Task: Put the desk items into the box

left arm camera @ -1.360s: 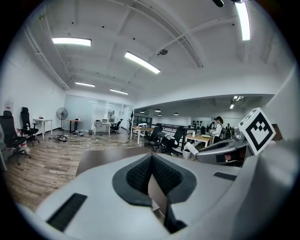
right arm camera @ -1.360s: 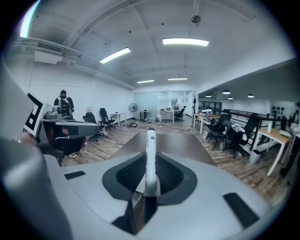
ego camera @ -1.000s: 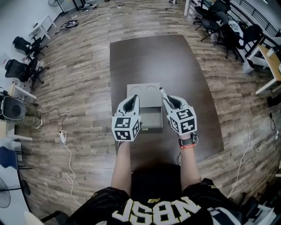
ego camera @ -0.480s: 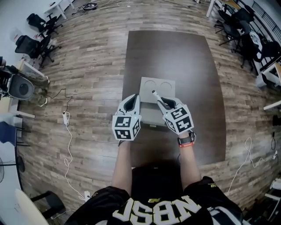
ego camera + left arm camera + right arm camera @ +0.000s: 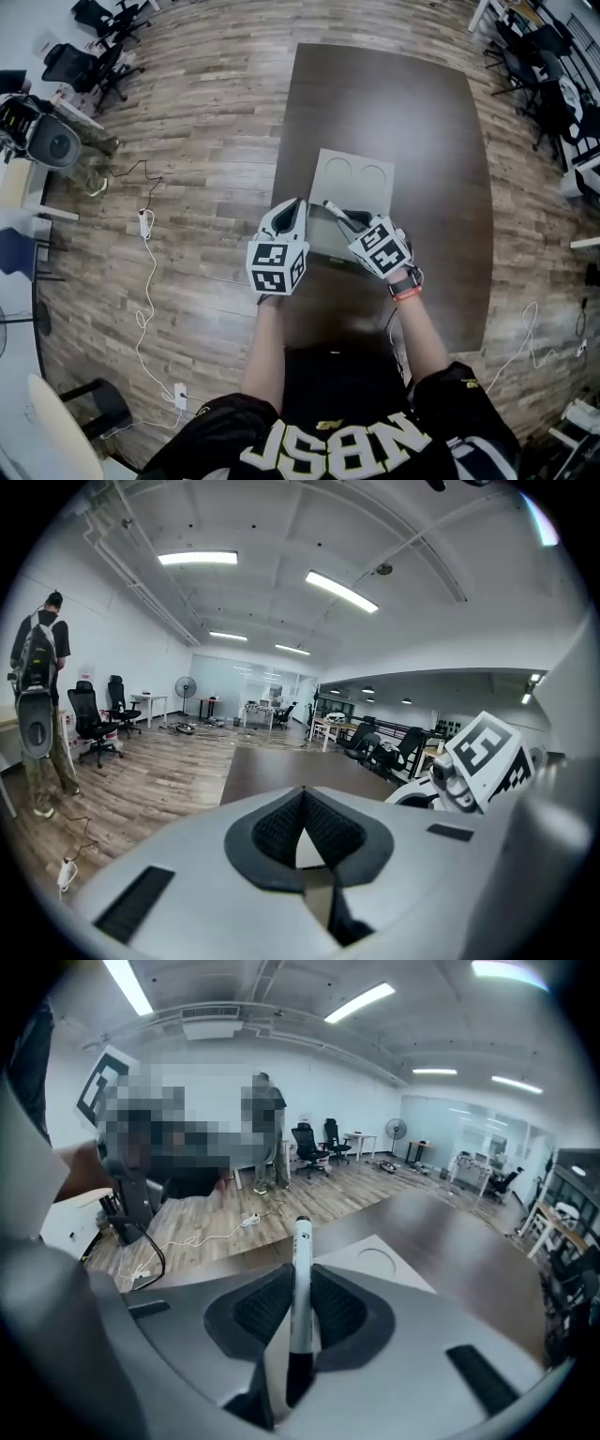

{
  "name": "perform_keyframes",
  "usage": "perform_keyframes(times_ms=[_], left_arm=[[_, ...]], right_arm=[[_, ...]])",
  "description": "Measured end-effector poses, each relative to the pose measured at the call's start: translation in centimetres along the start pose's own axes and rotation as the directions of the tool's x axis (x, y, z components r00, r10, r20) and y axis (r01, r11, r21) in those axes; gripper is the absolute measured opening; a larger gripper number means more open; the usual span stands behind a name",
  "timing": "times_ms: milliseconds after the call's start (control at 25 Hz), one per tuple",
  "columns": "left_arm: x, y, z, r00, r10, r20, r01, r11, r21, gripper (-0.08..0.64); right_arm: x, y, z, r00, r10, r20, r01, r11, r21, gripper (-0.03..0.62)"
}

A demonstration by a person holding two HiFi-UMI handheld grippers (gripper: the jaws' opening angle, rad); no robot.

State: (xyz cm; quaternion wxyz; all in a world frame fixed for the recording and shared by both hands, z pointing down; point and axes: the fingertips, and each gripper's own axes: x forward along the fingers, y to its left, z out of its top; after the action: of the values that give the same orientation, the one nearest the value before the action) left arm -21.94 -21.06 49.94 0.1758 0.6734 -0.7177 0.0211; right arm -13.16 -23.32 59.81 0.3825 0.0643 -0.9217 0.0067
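A grey box [image 5: 352, 176] lies on the dark brown table [image 5: 394, 103], its flat lid with two round marks on the far side and its open part between my grippers. My right gripper [image 5: 352, 218] is shut on a white marker with a black end [image 5: 334, 210], which sticks out forward and to the left over the box. In the right gripper view the marker [image 5: 301, 1241] stands upright between the pads of my right gripper [image 5: 300, 1277], with the box lid [image 5: 380, 1262] beyond. My left gripper [image 5: 297, 203] hovers at the box's left edge. Its pads [image 5: 267, 832] meet at the tips, and my left gripper [image 5: 302, 794] holds nothing.
Wooden floor surrounds the table. A white cable with a power strip [image 5: 142, 281] lies on the floor to the left. Office chairs [image 5: 94, 56] stand at the far left and far right. A person [image 5: 39, 696] stands near chairs in the left gripper view.
The head view has swung, so the table sits further right in the picture. My right gripper has turned, so the marker leans more to the left over the box. The left gripper has kept its pose.
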Motion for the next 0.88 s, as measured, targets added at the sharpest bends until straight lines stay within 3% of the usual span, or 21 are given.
perform_keyframes(times_ms=[480,880], left_arm=[[-0.4,1.1,-2.0,0.999,0.025,-0.021,-0.026,0.999,-0.041,0.008],[-0.8,1.2,-4.5,0.997,0.028,-0.073,-0.032,0.998,-0.05,0.008]], right_arm=[[7.2,3.3,-7.6,0.975,0.114,-0.192,-0.139,0.982,-0.125,0.075],[10.6,3.0,-11.2,0.952,0.137,-0.275,-0.193,0.963,-0.187,0.077]])
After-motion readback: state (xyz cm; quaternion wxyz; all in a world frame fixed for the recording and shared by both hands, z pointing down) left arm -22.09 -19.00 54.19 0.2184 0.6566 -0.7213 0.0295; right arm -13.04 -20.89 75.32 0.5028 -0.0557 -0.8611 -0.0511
